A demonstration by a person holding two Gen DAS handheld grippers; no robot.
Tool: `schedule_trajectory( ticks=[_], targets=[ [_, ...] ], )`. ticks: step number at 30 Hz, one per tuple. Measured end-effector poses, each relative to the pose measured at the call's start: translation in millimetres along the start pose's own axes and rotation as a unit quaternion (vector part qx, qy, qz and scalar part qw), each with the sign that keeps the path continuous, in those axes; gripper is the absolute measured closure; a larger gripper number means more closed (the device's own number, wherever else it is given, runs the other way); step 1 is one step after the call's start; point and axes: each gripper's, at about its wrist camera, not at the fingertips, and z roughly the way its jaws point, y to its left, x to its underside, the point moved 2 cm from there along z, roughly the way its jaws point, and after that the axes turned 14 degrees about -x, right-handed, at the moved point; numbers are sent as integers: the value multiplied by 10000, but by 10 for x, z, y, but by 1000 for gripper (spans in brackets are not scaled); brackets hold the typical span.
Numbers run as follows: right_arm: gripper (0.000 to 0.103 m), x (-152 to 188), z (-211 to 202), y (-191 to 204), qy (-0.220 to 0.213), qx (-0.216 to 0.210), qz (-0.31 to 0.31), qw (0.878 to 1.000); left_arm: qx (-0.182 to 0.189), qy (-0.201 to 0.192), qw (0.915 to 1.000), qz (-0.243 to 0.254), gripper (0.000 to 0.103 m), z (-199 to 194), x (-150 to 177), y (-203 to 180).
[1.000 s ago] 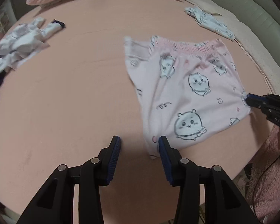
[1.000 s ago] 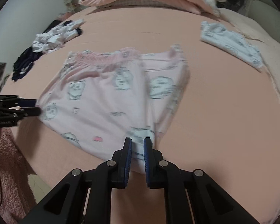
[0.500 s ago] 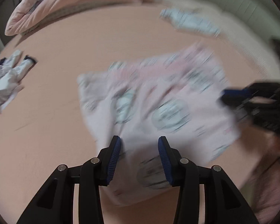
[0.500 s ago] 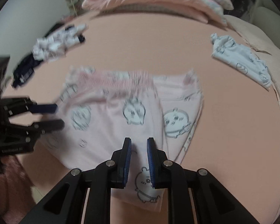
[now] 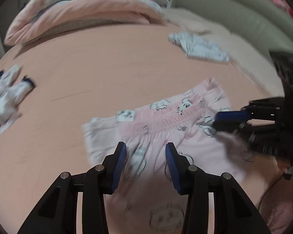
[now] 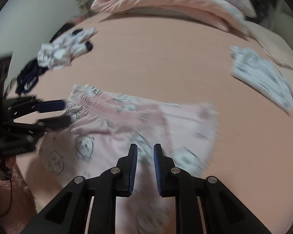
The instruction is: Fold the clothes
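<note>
The pink printed shorts (image 5: 166, 136) lie on the bed (image 5: 87, 78), waistband toward twelve o'clock. The left tool (image 5: 146, 156) hangs over them unclenched, gripping nothing. The right tool (image 6: 145, 156) hovers nearly closed above the fabric; whether it pinches cloth, I cannot tell.

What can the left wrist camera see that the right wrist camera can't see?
Only the left wrist view shows the left gripper up close and grey-green cushions at the back. Only the right wrist view shows the right gripper up close, a dark navy garment and a white wall. Both show the pink cartoon-print shorts on the pink bed, a folded white garment, a crumpled white garment and a pink duvet.
</note>
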Motion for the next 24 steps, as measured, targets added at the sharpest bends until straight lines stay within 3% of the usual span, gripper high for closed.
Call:
schedule_trajectory(
  ticks=[2, 3, 7, 9, 13, 15, 18, 20, 24],
  targets=[
    [87, -59, 266, 7, 277, 109, -110, 9995, -387, 149, 9985, 365, 63, 188, -32, -58],
    [87, -80, 301, -63, 267, 64, 14, 9996, -371, 173, 9987, 313, 63, 228, -52, -12],
    [87, -176, 207, -312, -127, -400, 690, 9967, 134, 249, 9987, -418, 63, 260, -148, 259],
    [87, -205, 107, -360, -346, -572, 849, 9941, 249, 120, 9982, -540, 63, 178, -157, 291],
    [87, -170, -84, -348, -623, -421, 893, 9932, 347, -232, 9942, -992, 62, 7, -79, 435],
    [81, -125, -171, -354, -682, -469, 950, 9920, 319, -85, 9927, -1163, 62, -22, 8, 498],
    [62, 33, -282, -360, -711, -421, 1071, 9908, 133, 110, 9909, -1332, 61, -81, 185, 571],
    [54, 160, -298, -360, -663, -511, 1157, 9897, 220, 279, 9882, -1492, 57, -39, 312, 639],
    [50, 427, -245, -445, -607, -482, 1529, 9852, 437, 592, 9796, -1871, 53, 47, 534, 765]
  ],
)
